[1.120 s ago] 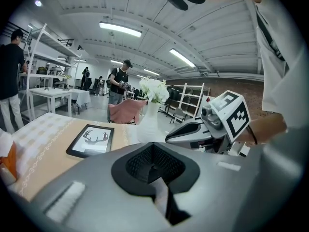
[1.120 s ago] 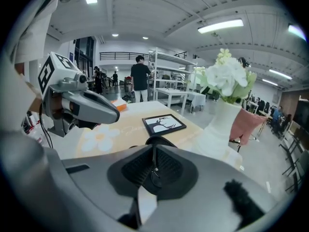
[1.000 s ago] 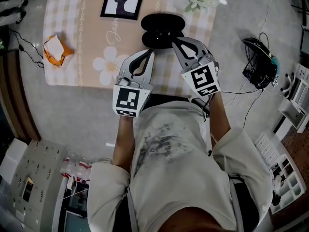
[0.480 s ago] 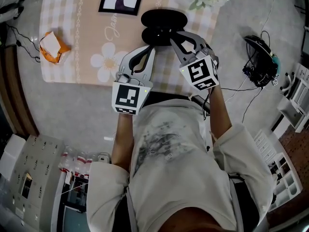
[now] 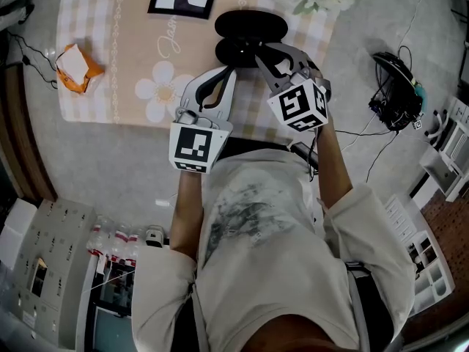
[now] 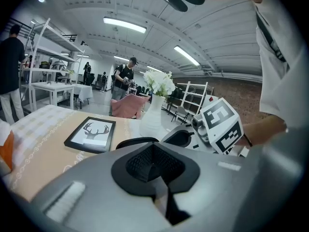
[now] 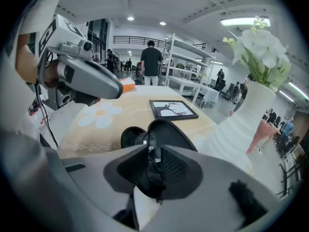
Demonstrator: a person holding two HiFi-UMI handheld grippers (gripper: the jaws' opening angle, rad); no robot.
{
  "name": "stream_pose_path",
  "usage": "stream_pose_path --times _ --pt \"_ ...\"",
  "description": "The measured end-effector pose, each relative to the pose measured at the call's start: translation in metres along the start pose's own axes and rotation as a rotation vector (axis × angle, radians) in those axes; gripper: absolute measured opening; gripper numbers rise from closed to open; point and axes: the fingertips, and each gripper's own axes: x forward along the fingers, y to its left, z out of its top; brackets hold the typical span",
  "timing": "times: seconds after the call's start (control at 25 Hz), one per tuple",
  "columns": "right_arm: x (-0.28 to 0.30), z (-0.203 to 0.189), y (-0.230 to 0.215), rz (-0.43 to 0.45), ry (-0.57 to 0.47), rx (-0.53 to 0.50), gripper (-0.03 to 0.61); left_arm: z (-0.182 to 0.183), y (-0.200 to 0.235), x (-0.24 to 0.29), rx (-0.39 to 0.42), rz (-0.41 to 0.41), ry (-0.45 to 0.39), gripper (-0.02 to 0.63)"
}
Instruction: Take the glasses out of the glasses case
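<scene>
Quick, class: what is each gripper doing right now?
Left gripper: closed, empty.
Right gripper: closed on the glasses.

A big open lab or workshop hall: long strip lights (image 6: 124, 24) under a white vaulted ceiling (image 6: 159, 8), tall white metal shelving racks (image 7: 186, 57), and people in dark clothes (image 6: 126, 76) standing by white work tables (image 6: 55, 87). A tangle of black cables and gear (image 5: 396, 94) lies on the grey concrete floor (image 5: 366, 20) off the right edge of the checked-cloth table (image 5: 117, 64).

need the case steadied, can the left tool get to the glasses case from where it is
Likely yes: the left tool, jaws shut, sits beside the open glasses case with nothing between. The right tool, shut on the glasses, crowds the case's middle.
</scene>
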Motion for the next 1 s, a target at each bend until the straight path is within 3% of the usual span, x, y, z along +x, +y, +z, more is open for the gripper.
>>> stream_pose_path --times 1.0 --pt "0.028 -0.017 0.01 0.038 0.087 -0.135 0.106 -0.01 0.005 0.005 -0.036 0.015 0.01 0.009"
